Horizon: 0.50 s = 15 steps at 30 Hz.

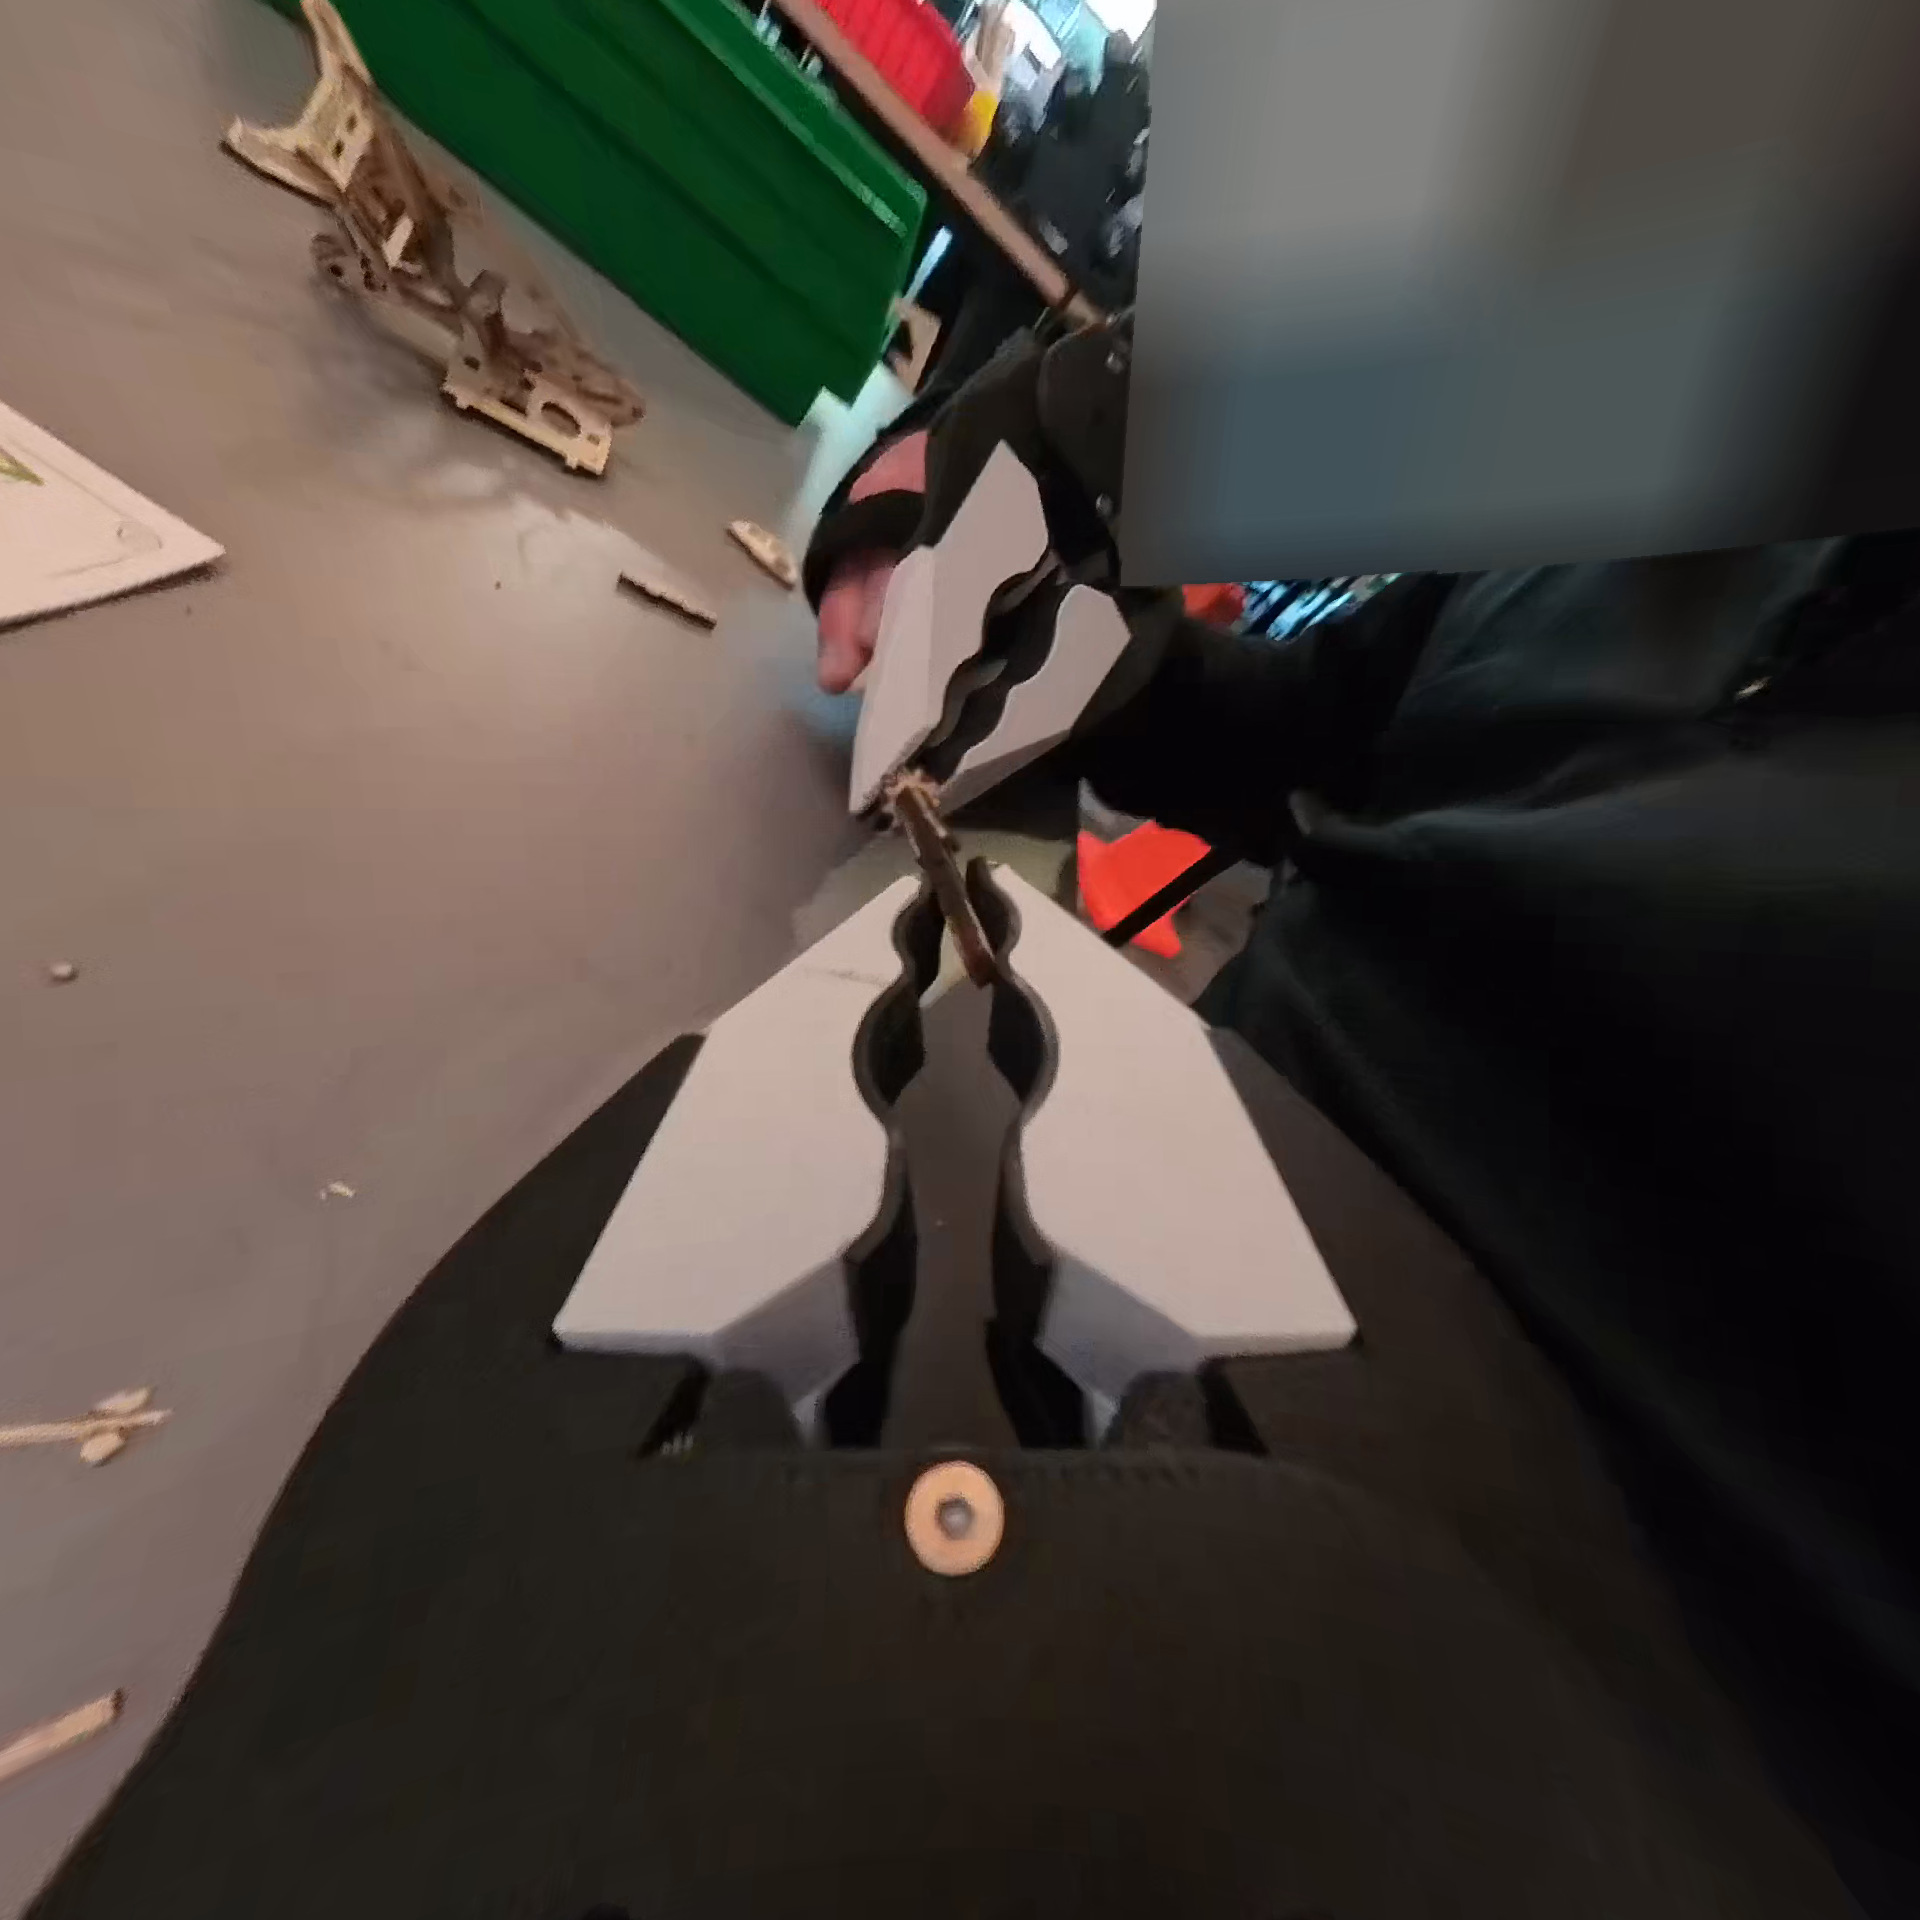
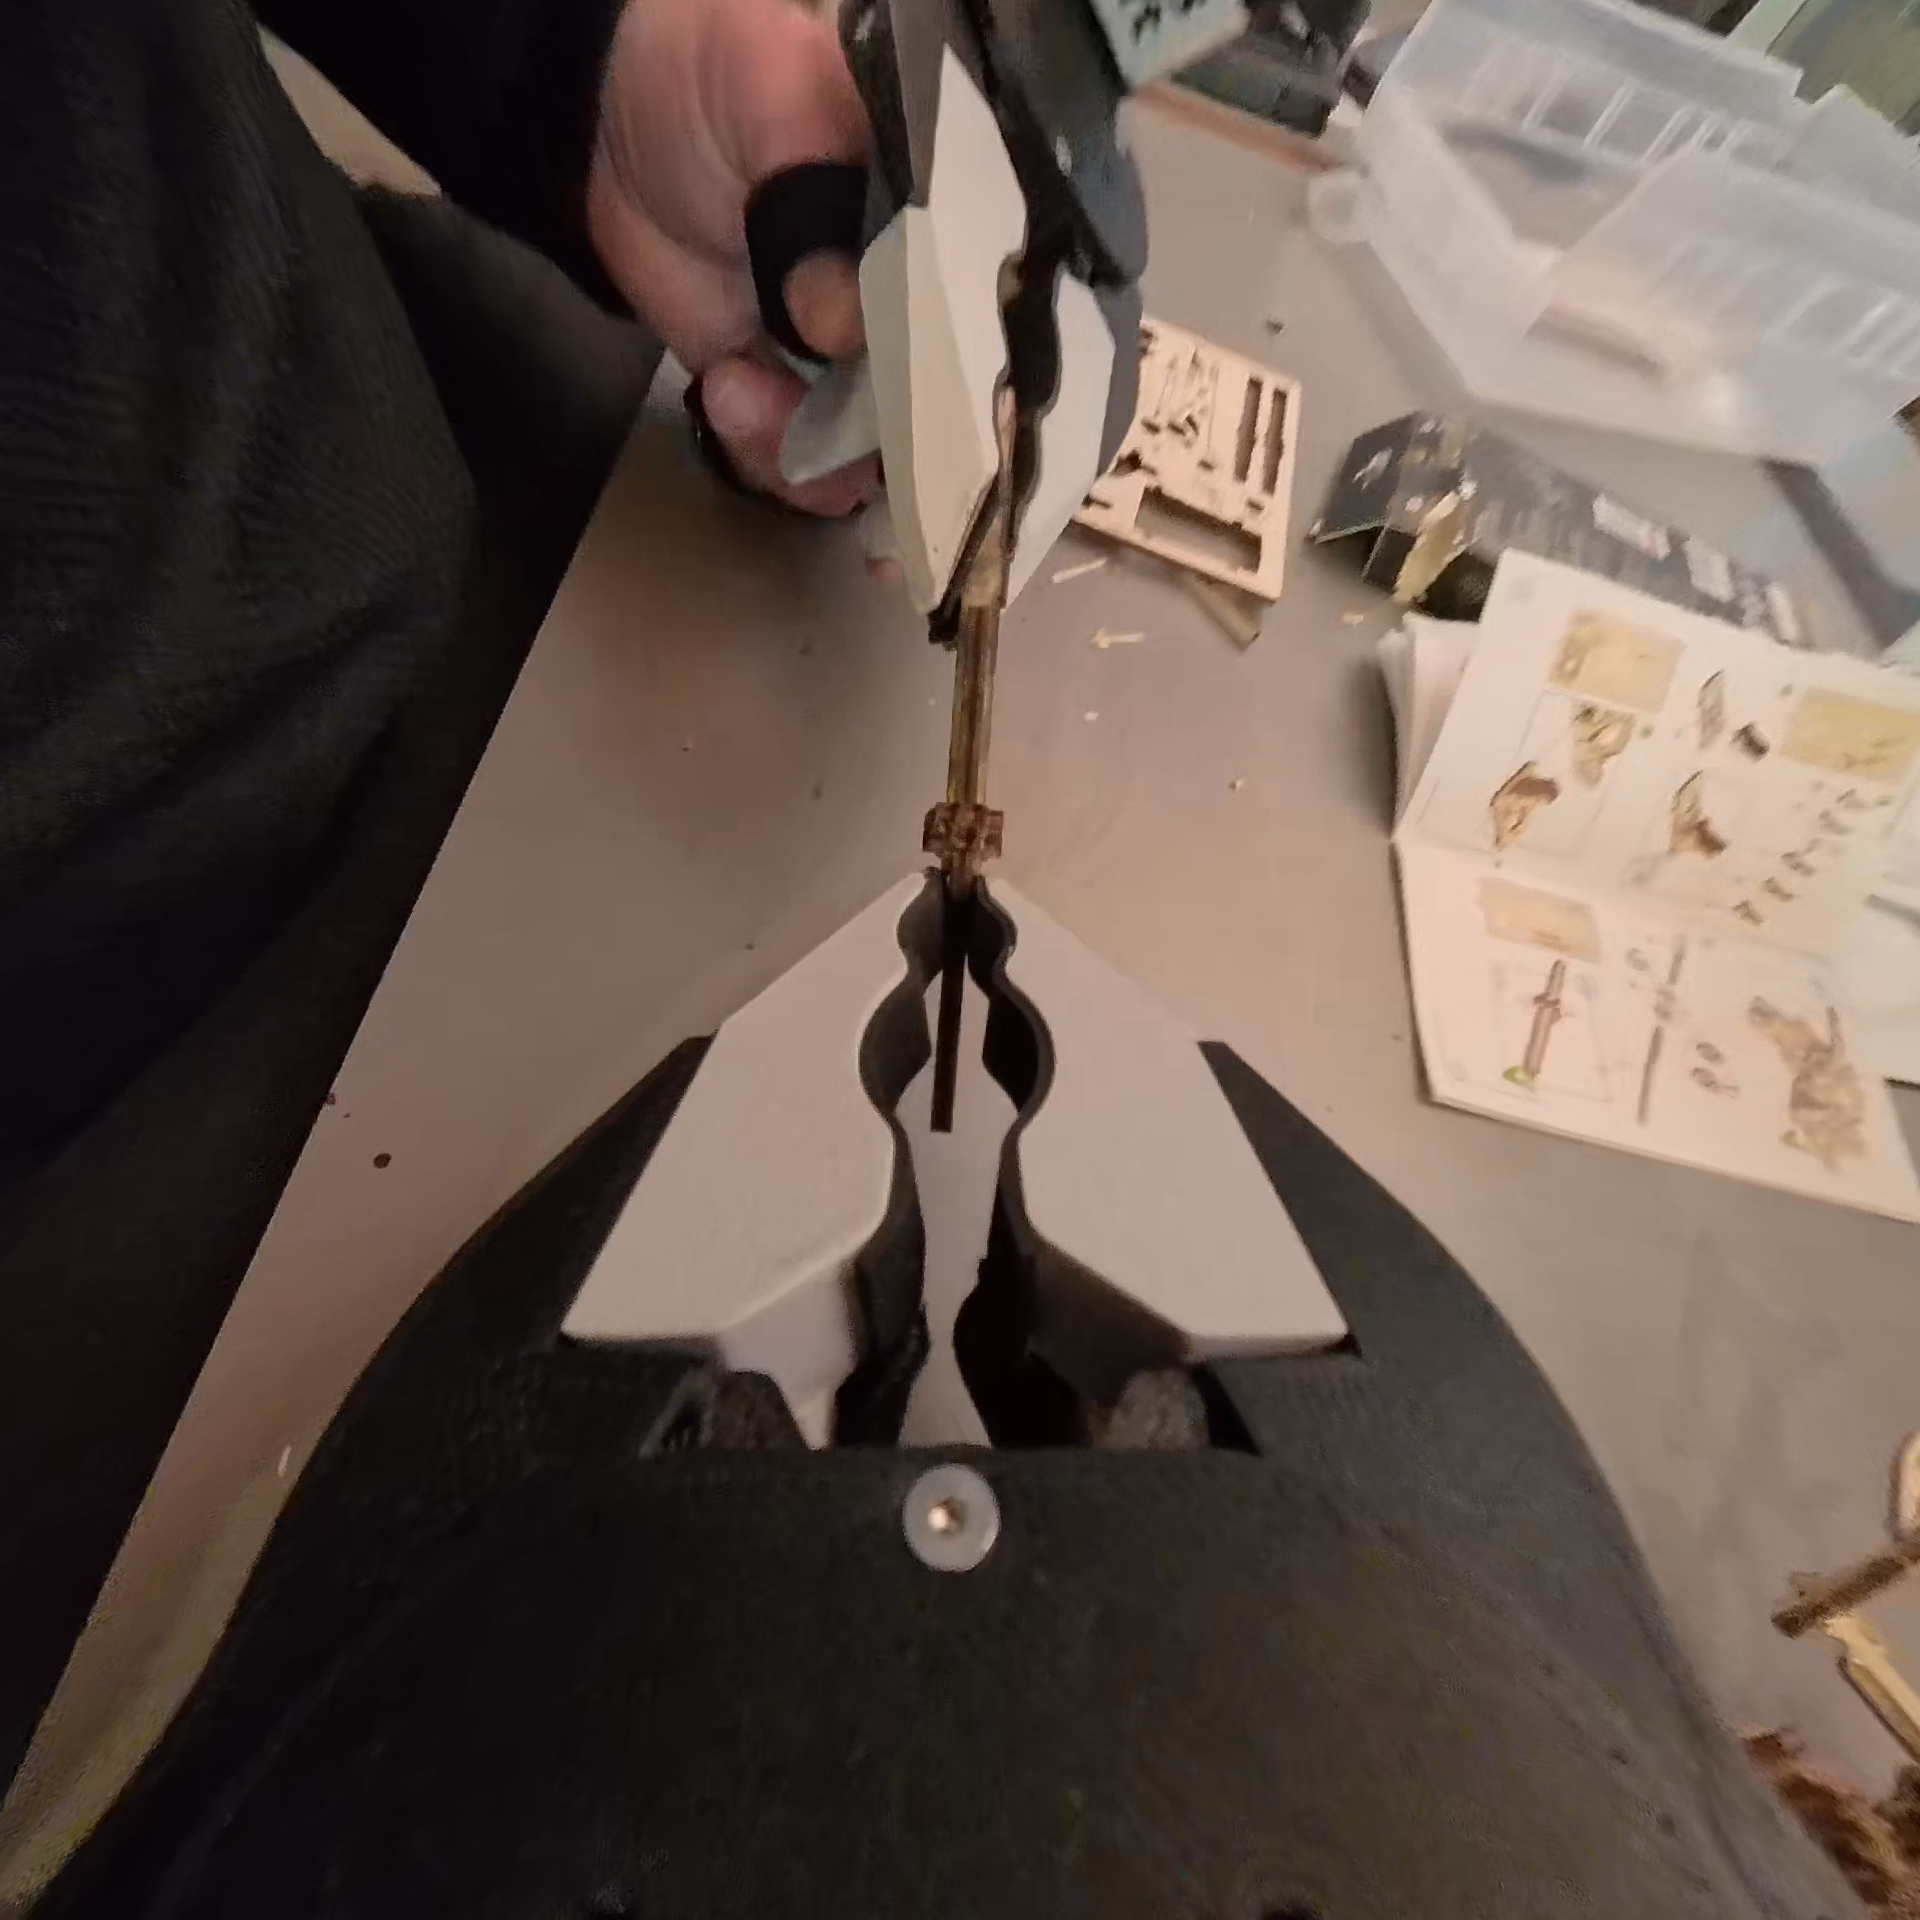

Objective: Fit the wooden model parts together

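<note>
A: Where's the wooden rod [image 2: 975,717]?
B: Straight ahead, off the counter [image 2: 644,831]; right tool [image 2: 961,883] pinches its near end behind the small collar [image 2: 964,831], left tool [image 2: 982,582] clamps the far end; its long axis runs tool to tool.

Grey table [image 1: 312,831], green crate [image 1: 665,177] behind

Both grippers have pale grey fingers [image 2: 800,1122] with wavy black pads on black bodies. The wooden rod [image 2: 980,717] looks golden-brown, perhaps darker at its collar. The table [image 1: 312,935] is grey, the crate [image 1: 665,177] green.
</note>
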Each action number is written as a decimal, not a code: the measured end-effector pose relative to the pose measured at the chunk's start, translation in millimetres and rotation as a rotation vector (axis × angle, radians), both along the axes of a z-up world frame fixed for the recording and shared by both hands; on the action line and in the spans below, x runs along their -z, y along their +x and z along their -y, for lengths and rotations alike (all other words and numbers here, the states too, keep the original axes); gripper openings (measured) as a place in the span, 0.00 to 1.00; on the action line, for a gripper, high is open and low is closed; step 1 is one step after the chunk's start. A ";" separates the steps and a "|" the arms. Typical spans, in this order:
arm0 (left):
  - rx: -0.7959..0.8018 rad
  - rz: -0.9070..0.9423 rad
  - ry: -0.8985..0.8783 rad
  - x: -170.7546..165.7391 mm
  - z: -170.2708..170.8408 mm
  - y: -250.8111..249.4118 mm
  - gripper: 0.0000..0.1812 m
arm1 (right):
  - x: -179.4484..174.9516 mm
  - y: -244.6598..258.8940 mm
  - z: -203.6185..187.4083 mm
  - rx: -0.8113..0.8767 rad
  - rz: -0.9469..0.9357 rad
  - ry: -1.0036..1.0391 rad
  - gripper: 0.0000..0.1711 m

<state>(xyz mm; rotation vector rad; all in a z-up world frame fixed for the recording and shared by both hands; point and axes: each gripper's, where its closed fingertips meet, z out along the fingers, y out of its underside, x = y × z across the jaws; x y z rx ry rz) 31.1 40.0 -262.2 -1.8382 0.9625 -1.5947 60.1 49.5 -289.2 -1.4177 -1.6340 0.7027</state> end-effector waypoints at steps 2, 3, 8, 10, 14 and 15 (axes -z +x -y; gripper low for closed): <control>0.016 0.060 -0.034 -5.6 -1.5 -0.9 0.02 | -9.8 0.0 0.3 -0.006 -0.038 0.013 0.01; 0.021 0.079 -0.035 -8.1 -1.9 -0.2 0.02 | -13.4 0.2 -0.1 -0.004 -0.052 0.019 0.01; -0.052 -0.100 0.215 5.2 -10.5 4.1 0.02 | 2.2 2.1 -13.6 0.090 0.153 0.241 0.00; -0.082 -0.206 0.290 12.1 -13.2 5.5 0.02 | 7.3 4.2 -18.4 0.129 0.216 0.297 0.00; -0.141 -0.398 0.396 23.8 -17.4 7.4 0.02 | 17.9 7.8 -25.6 0.185 0.324 0.357 0.00; -0.156 -0.437 0.426 26.0 -17.9 7.7 0.02 | 19.1 8.6 -26.8 0.197 0.341 0.369 0.00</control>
